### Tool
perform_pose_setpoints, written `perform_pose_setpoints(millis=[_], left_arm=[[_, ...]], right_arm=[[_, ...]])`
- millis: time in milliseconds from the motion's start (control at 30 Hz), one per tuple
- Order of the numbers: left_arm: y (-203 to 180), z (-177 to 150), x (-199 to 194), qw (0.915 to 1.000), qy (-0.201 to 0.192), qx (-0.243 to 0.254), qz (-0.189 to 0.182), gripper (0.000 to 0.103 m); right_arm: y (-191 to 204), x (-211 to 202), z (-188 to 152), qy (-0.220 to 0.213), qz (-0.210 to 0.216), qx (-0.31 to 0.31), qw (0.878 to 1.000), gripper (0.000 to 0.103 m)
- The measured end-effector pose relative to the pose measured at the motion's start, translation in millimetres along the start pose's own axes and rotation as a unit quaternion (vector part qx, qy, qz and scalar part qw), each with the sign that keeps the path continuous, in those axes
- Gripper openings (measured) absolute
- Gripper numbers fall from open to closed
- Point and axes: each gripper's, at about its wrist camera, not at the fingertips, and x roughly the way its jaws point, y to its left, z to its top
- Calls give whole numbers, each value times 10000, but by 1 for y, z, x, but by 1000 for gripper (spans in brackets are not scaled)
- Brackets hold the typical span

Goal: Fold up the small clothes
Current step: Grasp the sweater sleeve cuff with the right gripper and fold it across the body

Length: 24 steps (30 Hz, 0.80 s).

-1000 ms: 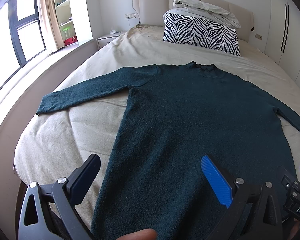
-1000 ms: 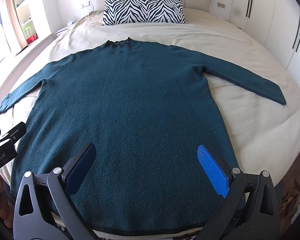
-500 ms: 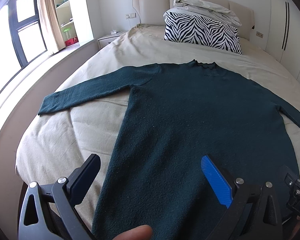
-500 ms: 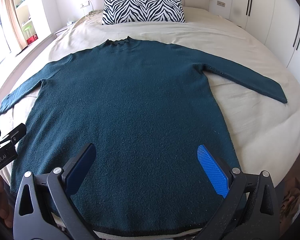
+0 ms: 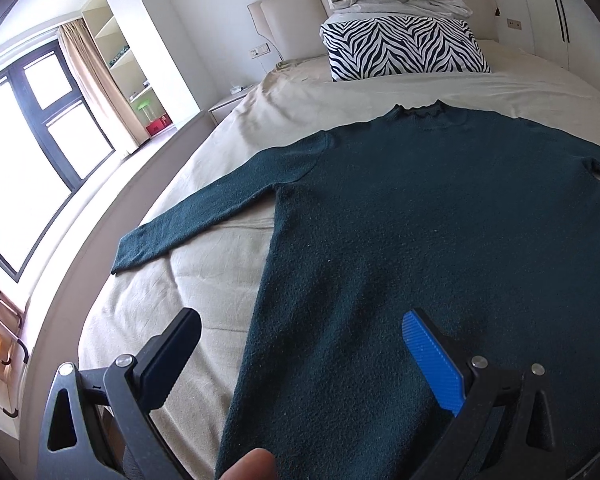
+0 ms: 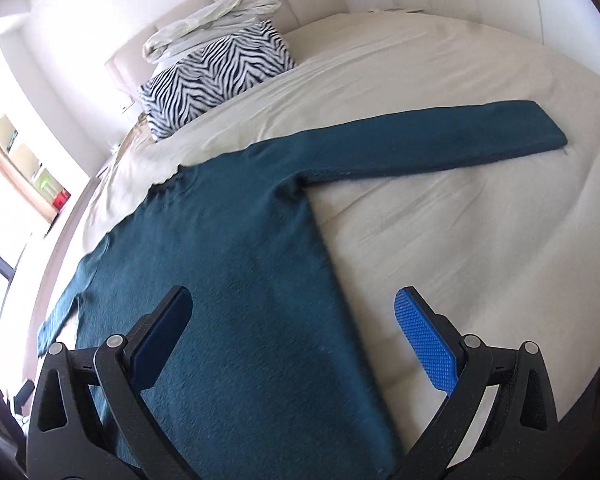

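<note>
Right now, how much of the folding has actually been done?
Only the laying out looks done: the sweater lies flat on the bed, with its left sleeve and right sleeve spread wide. Nothing is in hand; the left gripper and right gripper hover open over the lower part. Every fold is left.

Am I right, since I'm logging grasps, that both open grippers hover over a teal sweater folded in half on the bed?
Not folded: the sweater lies spread flat, sleeves out, as both wrist views show. Left gripper and right gripper are open above it, on the bed.
</note>
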Motion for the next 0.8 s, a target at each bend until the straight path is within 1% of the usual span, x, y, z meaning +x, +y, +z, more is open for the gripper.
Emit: perform_pose_setpoints(millis=[67,100,167,200,267,300,400,433,467,500,533,567,600,633,667,700,733,767,800], left_arm=[[-2,8,4,9999,-2,100,112,103],[-3,12,6,9997,-37,171,189,103],[-4,20,10,9992,-87,263,277,103],[-4,24,12,9991,-90,278,301,103],[-6,31,18,9987,-48,328,375,103],[-5,34,21,9992,-6,298,251,103],[-2,43,35,9987,327,-21,-394,103],[0,44,41,9966,497,-195,-623,103],[2,45,47,9936,634,-394,-850,103],[3,44,52,9904,720,-564,-1040,103],[3,43,56,9873,765,-694,-1207,103],[3,42,59,9845,749,-786,-1374,103],[2,41,62,9828,711,-832,-1490,103],[0,39,64,9819,728,-829,-1539,103],[-3,38,68,9815,809,-784,-1547,103],[-5,37,71,9809,908,-738,-1555,103],[-8,36,74,9803,1036,-652,-1552,103],[-10,37,74,9818,1053,-586,-1464,103],[-10,37,71,9847,966,-569,-1337,103]], right_arm=[[-61,-4,35,-175,-26,800,9966,103],[-92,-7,51,-245,8,1183,9927,103],[-149,-10,71,-302,10,1903,9813,102],[-177,-8,79,-317,26,2137,9764,101],[-222,-16,100,-500,164,2260,9727,101],[-241,-18,105,-525,193,2337,9707,101],[-299,-19,119,-611,255,2572,9641,101],[-320,-20,122,-644,261,2635,9621,101],[-338,-18,124,-649,236,2721,9598,98],[-341,-1,127,-517,161,2905,9553,94],[-355,3,130,-492,144,2971,9535,92],[-358,15,136,-403,49,3049,9515,87],[-365,19,141,-367,-32,3029,9523,82],[-367,25,145,-310,-107,2957,9547,80],[-367,32,151,-242,-184,2866,9576,72],[-366,40,158,-161,-254,2797,9596,59],[-367,46,163,-80,-284,2760,9607,51],[-379,46,169,-49,-291,2755,9608,36],[-368,56,174,22,-349,2792,9596,27]])
